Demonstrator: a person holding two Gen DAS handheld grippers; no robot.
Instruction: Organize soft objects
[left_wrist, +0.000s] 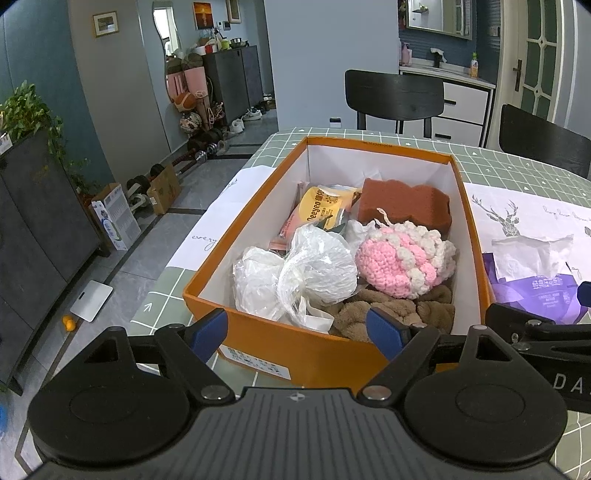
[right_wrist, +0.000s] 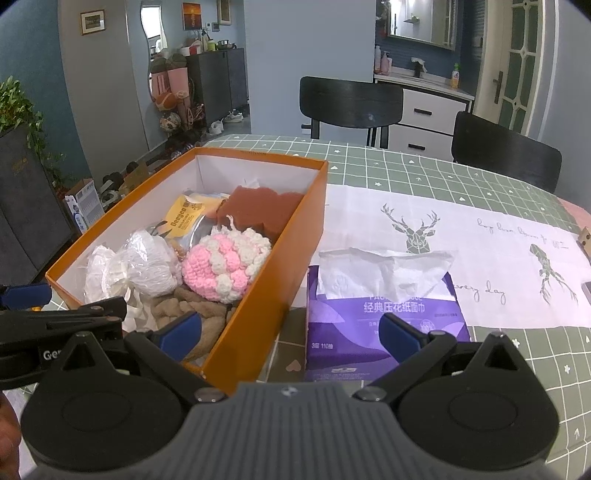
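Two tongs are hovering side by side at the near end of one orange cardboard box (left_wrist: 255, 347). The left tongs (left_wrist: 297, 330) are standing apart and holding nothing, their blue tips straddling the box's near wall. The right tongs (right_wrist: 290, 332) are likewise gaping wide and gripping nothing, one tip over the box's near corner, the other over a single purple tissue pack (right_wrist: 384, 325) that is sitting just beside the box, a crinkled white sheet poking from its top.

Just ahead of the left tongs, a fuzzy brown towel (left_wrist: 391, 310) is lying bunched on the box floor. Past it, two crumpled white plastic bags (left_wrist: 295, 277) are resting against one knobbly pink-and-white crocheted ball (left_wrist: 402, 258). Beyond those, one yellow printed packet (left_wrist: 325, 206) and one rust-brown wavy-edged sponge (left_wrist: 406, 203) are lying near the far wall.

Farther off, a white deer-print cloth (right_wrist: 443, 221) is covering a green checked tablecloth (right_wrist: 406, 162), with two black chairs (right_wrist: 351, 99) standing behind.
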